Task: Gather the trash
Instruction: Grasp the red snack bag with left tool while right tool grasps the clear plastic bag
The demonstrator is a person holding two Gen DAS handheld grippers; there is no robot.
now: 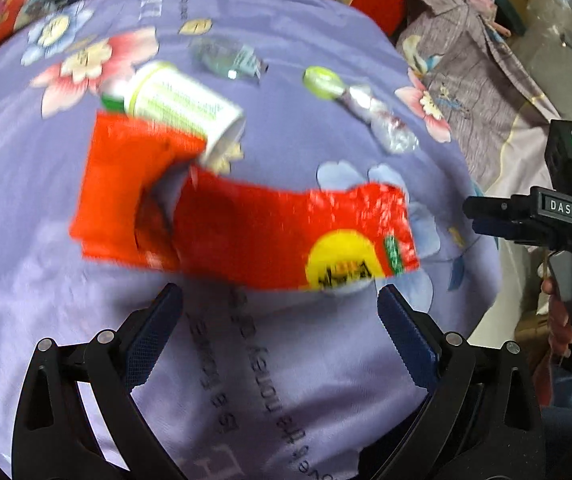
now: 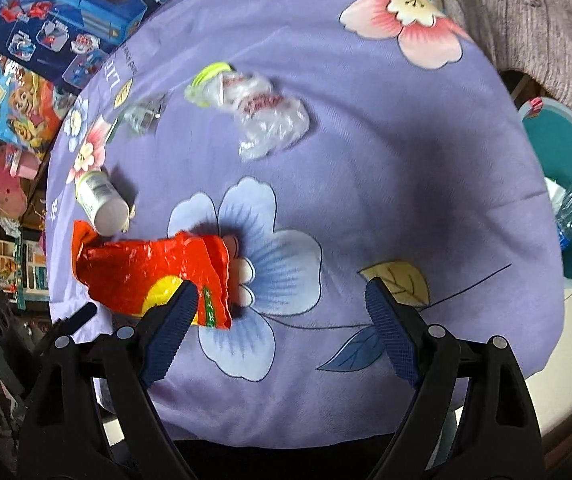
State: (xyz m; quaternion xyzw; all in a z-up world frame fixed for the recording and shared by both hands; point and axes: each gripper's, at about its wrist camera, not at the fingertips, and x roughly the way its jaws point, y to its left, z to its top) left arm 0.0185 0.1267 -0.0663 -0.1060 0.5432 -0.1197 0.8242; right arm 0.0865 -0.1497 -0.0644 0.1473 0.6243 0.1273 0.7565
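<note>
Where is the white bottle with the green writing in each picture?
Left wrist view: the white bottle lies on its side, upper left of middle, touching the top edge of the red wrapper.
Right wrist view: the white bottle is at the left, just above the red wrapper.
Shared landmark: the red wrapper on the purple flowered cloth.

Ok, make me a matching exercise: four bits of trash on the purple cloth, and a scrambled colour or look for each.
Things:
1. wrapper
2. bottle
3. plastic bag
4. lid

Looks:
A. crumpled, see-through
B. yellow-green
C. red with a yellow circle
D. white, lying on its side

Pairs: 1-C, 2-D, 3-A, 4-B
</note>
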